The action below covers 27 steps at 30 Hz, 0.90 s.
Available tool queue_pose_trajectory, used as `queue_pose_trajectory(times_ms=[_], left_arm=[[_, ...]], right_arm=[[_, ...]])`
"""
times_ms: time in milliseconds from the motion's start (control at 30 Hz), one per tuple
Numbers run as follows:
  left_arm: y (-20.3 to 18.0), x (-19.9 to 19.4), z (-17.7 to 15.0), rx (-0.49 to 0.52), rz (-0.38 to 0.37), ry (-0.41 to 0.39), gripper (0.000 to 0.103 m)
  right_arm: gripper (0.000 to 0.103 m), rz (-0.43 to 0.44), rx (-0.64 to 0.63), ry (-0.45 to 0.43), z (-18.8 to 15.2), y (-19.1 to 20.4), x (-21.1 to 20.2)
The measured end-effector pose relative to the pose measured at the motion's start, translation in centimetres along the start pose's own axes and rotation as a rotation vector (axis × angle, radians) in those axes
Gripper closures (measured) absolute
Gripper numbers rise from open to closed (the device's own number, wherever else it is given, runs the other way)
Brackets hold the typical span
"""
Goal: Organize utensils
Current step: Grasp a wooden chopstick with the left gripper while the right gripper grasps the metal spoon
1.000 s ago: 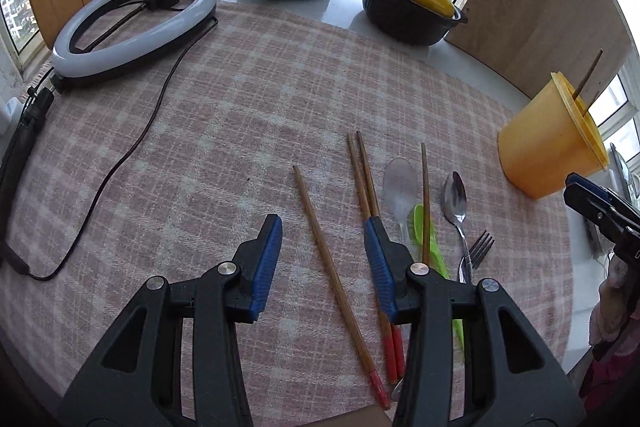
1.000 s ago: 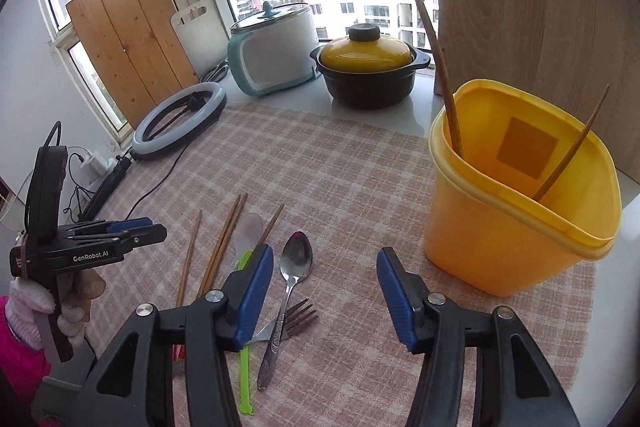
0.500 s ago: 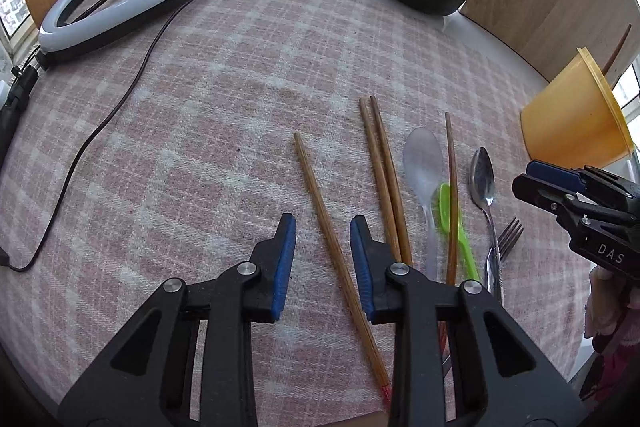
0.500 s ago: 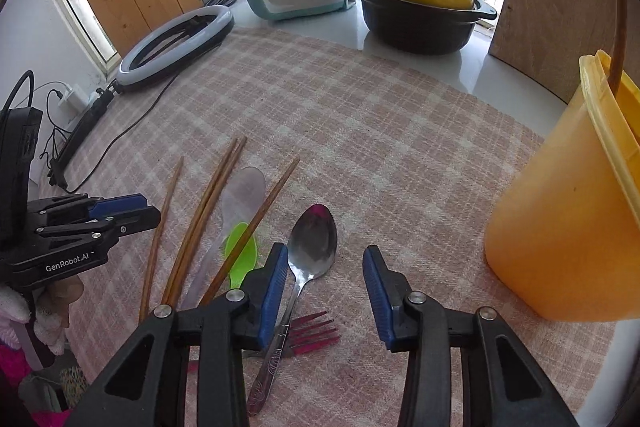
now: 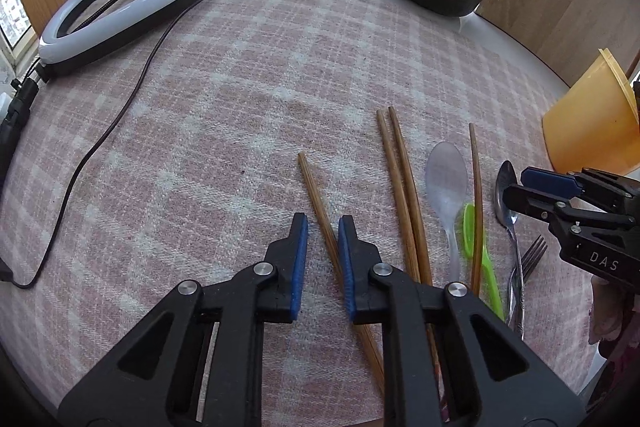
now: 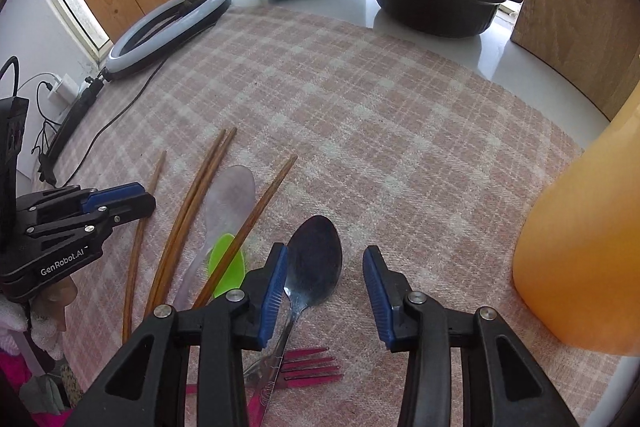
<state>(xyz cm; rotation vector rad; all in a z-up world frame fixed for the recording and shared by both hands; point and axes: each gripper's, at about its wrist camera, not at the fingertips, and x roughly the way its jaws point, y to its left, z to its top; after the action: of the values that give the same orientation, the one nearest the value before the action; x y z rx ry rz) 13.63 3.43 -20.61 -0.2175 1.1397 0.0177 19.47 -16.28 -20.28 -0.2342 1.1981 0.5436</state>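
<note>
Straddling 1 chopstick [image 5: 320, 203], the left claw [image 5: 322, 259] stands narrowly parted.

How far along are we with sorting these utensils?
Early. One chopstick already stands in the yellow bin. The left gripper has its jaws either side of a lone chopstick, not yet clamped; the right gripper is open over the metal spoon. Everything else is on the cloth.

Our left tool [image 5: 322, 259] straddles a single chopstick [image 5: 320, 203] on the checked cloth [image 5: 240, 107] (pads nearly closed, contact unclear); paired chopsticks [image 5: 400, 187] lie just beside.
</note>
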Motion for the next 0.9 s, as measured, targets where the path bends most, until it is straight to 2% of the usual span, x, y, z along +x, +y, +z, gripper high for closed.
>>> queue_pose_trajectory(times_ms=[67, 200, 367, 633, 900], left_arm=[[0.0, 0.1, 0.0, 0.003, 0.007, -0.008, 0.095], [0.2, 0.1, 0.1, -0.002, 0.0, -0.012, 0.095], [0.3, 0.2, 0.3, 0.003, 0.0, -0.014, 0.097], [0.2, 0.2, 0.2, 0.005, 0.003, -0.019, 0.098], [0.1, -0.3, -0.1, 0.03, 0.005, -0.027, 0.099]], right_arm=[[0.063, 0.001, -0.005, 0.008, 0.1, 0.1, 0.4], [0.063, 0.008, 0.003, 0.008, 0.2, 0.0, 1.0], [0.081, 0.025, 0.012, 0.003, 0.2, 0.1, 1.0], [0.097, 0.023, 0.001, -0.008, 0.5, 0.7, 0.5], [0.101, 0.021, -0.011, 0.005, 0.8, 1.1, 0.3]])
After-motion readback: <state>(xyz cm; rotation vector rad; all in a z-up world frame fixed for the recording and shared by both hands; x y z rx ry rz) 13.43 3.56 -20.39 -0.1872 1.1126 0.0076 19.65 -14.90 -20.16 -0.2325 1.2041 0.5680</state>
